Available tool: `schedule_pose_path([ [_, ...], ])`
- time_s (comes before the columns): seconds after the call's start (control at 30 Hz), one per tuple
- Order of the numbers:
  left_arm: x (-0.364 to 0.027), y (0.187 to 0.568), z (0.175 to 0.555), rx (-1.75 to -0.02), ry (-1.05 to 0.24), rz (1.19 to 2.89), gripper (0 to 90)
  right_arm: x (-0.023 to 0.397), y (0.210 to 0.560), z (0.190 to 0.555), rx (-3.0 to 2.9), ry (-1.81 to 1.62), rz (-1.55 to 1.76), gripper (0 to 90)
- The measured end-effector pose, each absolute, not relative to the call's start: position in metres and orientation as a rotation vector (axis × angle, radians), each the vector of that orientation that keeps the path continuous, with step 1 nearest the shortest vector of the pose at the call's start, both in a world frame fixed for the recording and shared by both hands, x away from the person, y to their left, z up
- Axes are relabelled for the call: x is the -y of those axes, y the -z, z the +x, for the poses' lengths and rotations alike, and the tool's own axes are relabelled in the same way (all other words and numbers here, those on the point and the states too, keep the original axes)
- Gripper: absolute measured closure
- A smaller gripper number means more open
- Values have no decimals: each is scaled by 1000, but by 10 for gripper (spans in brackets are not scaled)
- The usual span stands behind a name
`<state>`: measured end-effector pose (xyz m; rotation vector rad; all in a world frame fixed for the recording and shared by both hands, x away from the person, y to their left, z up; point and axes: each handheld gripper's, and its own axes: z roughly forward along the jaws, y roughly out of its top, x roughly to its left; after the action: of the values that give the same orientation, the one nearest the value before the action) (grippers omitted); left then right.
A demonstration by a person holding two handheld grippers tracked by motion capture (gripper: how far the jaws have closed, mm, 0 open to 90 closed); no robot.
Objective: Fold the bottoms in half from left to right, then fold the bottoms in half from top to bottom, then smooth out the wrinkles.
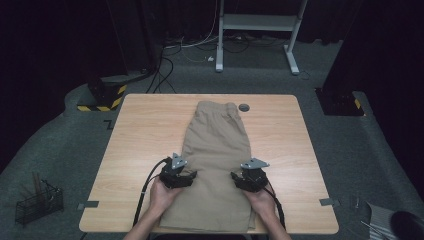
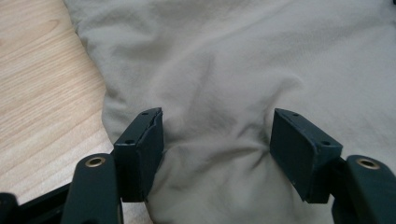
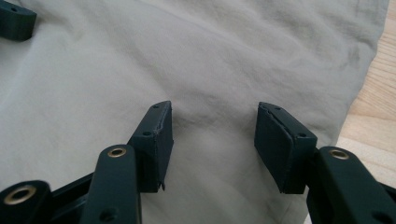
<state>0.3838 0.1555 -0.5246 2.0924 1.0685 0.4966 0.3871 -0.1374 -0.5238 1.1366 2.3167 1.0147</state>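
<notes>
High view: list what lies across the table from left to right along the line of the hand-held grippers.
Bare table top → left hand-held gripper, at the left edge of the khaki shorts → middle of the shorts → right hand-held gripper, at their right edge → bare table top.

the shorts (image 1: 217,150) are tan woven cloth, matt and soft-looking, with fine creases and shallow puckers across the surface (image 2: 233,70). the table (image 1: 140,140) is pale wood with a straight, even grain and a smooth, low-sheen finish (image 2: 42,88). the left gripper (image 2: 217,149) and the right gripper (image 3: 212,142) look like dark matt plastic; their pads (image 2: 301,151) have flat, slightly dusty faces with nicked edges, and brass-coloured metal eyelets shine dully on the arms behind them. a grey plate with a dull metallic look sits on each gripper in the high view.
</notes>
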Motion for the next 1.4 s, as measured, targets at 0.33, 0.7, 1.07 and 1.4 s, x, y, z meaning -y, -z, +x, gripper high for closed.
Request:
schedule_pose_path([
  [0.33,-154,525,393,-1055,-499,2093,355,139,524,392,-2313,-1012,1144,465],
  [0.7,-151,525,409,-1071,-505,2082,369,141,523,409,-2301,-997,1170,466],
  [1.07,-146,526,429,-1085,-514,2067,368,140,520,431,-2284,-958,1221,486],
  [1.4,-151,514,431,-1119,-466,2080,348,140,515,437,-2295,-922,1292,442],
])
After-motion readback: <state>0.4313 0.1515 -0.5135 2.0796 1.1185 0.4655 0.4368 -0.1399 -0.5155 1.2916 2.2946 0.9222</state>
